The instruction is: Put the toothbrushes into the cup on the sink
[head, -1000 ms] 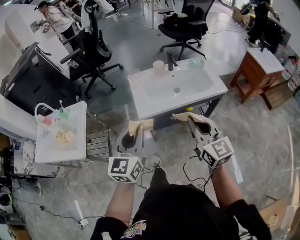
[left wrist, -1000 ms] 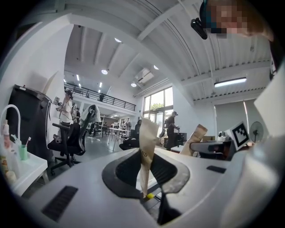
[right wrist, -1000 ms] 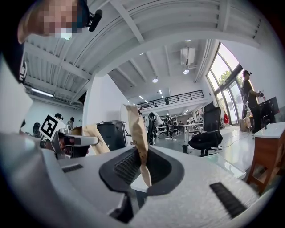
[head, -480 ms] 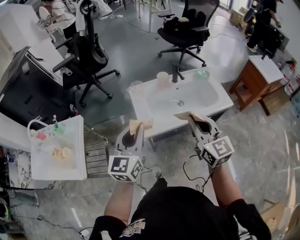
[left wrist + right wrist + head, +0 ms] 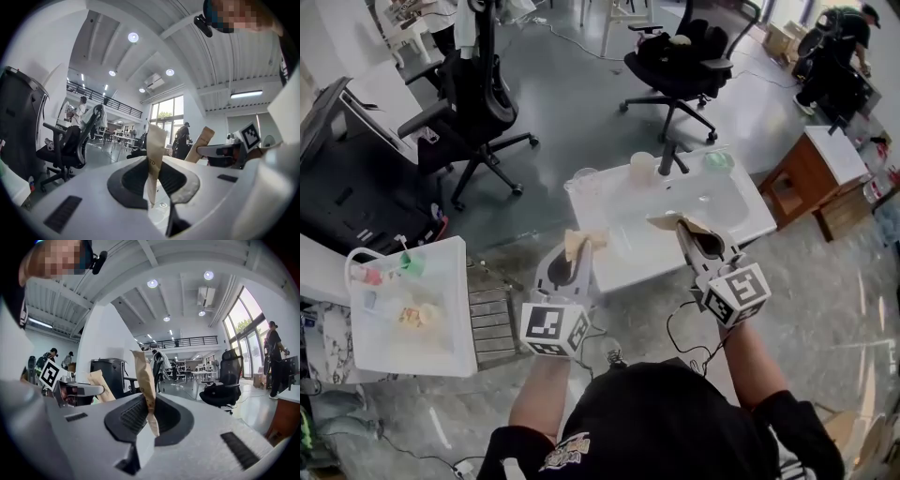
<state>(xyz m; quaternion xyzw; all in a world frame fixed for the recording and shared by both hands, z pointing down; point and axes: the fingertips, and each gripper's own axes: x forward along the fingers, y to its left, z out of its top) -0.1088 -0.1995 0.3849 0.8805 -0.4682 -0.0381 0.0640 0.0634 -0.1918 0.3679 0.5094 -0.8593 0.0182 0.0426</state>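
The left gripper's jaws pinch a paper-wrapped toothbrush; the right gripper's jaws pinch a second toothbrush. Both point level toward the sink, probably to reach the cup on its far rim.

The sink at centre frame was white. The pale grey left gripper and right gripper bore black-and-white square-patterned cubes; each gripped a tan paper wrapper. The cabinet at right was brown, and the chairs above were black.

Two hand-held grippers, two paper-wrapped toothbrushes, one sink, two office chairs.
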